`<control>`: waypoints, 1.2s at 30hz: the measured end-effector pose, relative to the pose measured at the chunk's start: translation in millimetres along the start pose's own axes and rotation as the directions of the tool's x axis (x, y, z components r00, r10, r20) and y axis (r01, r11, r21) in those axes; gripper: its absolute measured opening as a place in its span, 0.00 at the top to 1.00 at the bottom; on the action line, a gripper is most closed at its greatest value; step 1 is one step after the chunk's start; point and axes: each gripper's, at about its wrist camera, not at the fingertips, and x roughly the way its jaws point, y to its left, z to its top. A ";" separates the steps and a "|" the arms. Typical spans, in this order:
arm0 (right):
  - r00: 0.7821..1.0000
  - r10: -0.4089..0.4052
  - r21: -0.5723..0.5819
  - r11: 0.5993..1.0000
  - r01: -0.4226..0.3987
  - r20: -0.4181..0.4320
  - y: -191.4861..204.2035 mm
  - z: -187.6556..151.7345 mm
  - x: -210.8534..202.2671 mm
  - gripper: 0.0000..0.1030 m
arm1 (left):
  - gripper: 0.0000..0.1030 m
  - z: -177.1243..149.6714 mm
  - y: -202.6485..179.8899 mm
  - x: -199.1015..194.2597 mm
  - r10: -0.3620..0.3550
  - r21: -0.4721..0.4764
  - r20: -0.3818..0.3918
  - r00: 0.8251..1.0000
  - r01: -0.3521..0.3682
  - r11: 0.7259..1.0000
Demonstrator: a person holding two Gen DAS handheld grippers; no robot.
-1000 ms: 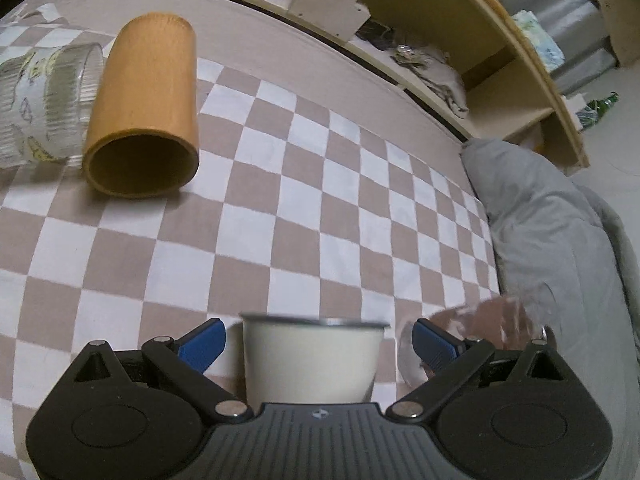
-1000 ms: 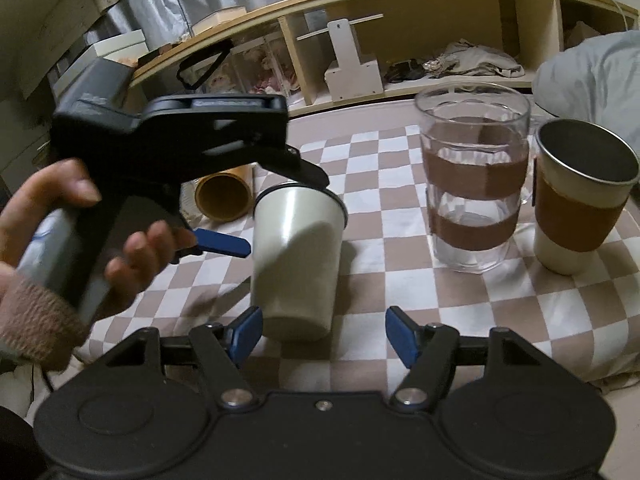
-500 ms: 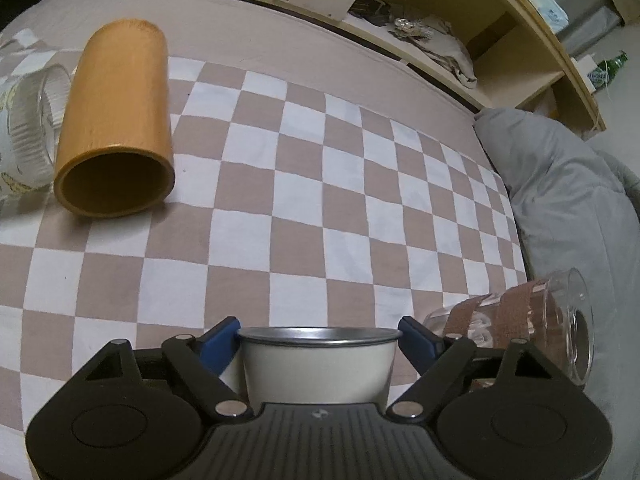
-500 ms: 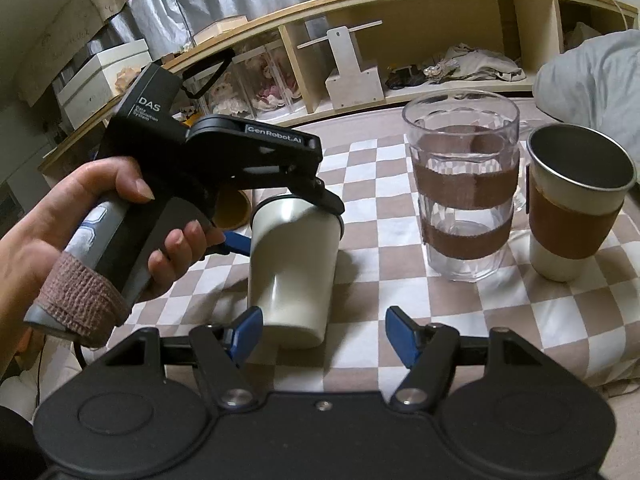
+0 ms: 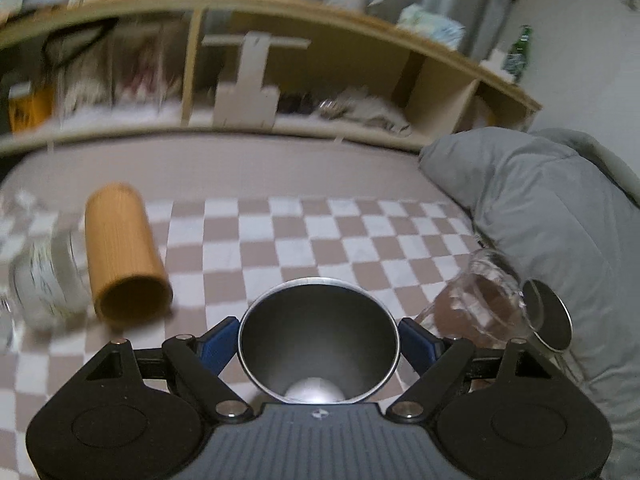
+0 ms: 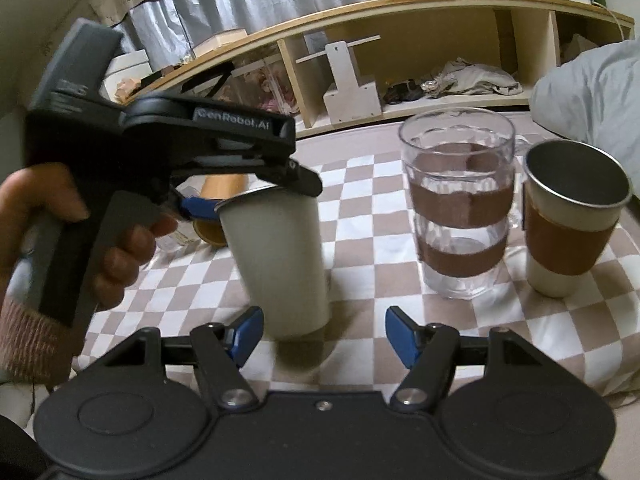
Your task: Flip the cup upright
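Note:
A cream metal cup with a steel rim is held near its rim by my left gripper, tilted, its base close to the checkered cloth. In the left wrist view I look down into the cup's dark steel inside, between the blue fingers of the left gripper. My right gripper is open and empty, just in front of the cup's base.
A clear glass mug with brown bands and a steel cup with a brown sleeve stand upright at right. A bamboo cup and a ribbed glass lie on their sides at left. A grey duvet and a wooden shelf border the cloth.
My left gripper has tightened on the cream cup and lifted and tilted it, so its open mouth now faces the left camera. The right gripper has not moved.

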 end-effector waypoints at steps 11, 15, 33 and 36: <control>0.994 -0.069 -0.013 0.997 0.071 0.079 6.1 6.7 27.8 0.48 | 0.17 -6.3 -37.7 11.9 0.040 0.154 0.021 0.999 -0.043 0.987; 0.993 -0.091 -0.028 0.995 0.094 0.078 4.3 6.5 37.9 0.51 | 0.17 -7.5 -43.6 13.6 0.045 0.180 0.033 0.998 -0.050 0.982; 0.985 -0.145 -0.028 0.989 0.148 0.098 0.6 10.0 55.3 0.68 | 0.17 -0.7 -47.7 22.2 0.081 0.174 0.028 0.996 -0.085 0.981; 0.984 -0.146 -0.021 0.989 0.149 0.103 -3.3 10.9 53.1 0.68 | 0.17 -0.3 -45.9 21.0 0.068 0.158 0.024 0.997 -0.071 0.985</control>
